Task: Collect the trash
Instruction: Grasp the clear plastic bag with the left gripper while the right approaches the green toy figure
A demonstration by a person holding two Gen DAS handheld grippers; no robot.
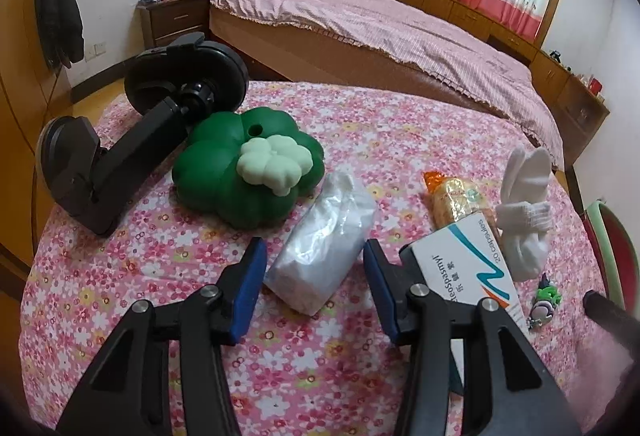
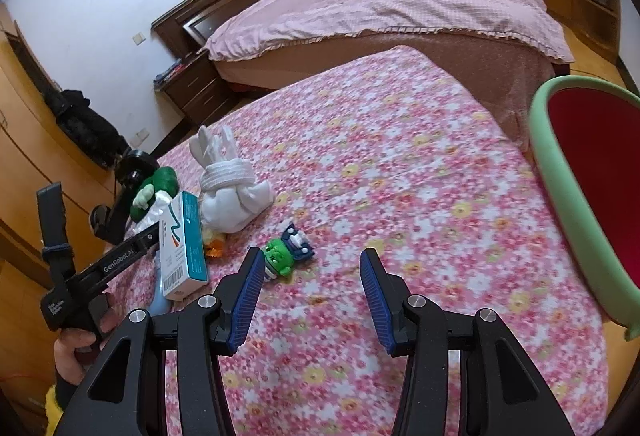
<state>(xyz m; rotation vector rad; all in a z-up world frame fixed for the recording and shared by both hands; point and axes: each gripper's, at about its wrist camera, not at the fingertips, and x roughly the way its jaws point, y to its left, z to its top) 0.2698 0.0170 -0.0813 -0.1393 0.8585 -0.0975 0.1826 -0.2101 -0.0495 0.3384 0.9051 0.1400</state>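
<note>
My left gripper (image 1: pixel 314 286) is open, its blue pads either side of a crumpled clear plastic bag (image 1: pixel 324 248) lying on the flowered tablecloth (image 1: pixel 280 376). A white medicine box (image 1: pixel 468 268) rests against its right finger; it also shows in the right wrist view (image 2: pixel 184 248). An orange snack wrapper (image 1: pixel 456 196) lies behind the box. My right gripper (image 2: pixel 310 296) is open and empty above the cloth, just right of a small green toy figure (image 2: pixel 286 256). A red bin with a green rim (image 2: pixel 560 172) stands at the table's right edge.
A green clover-shaped cushion (image 1: pixel 248 164) and a black suction mount (image 1: pixel 132 140) lie at the left. White rolled socks (image 2: pixel 228 188) sit mid-table. A bed with a pink cover (image 1: pixel 380 32) stands behind the table.
</note>
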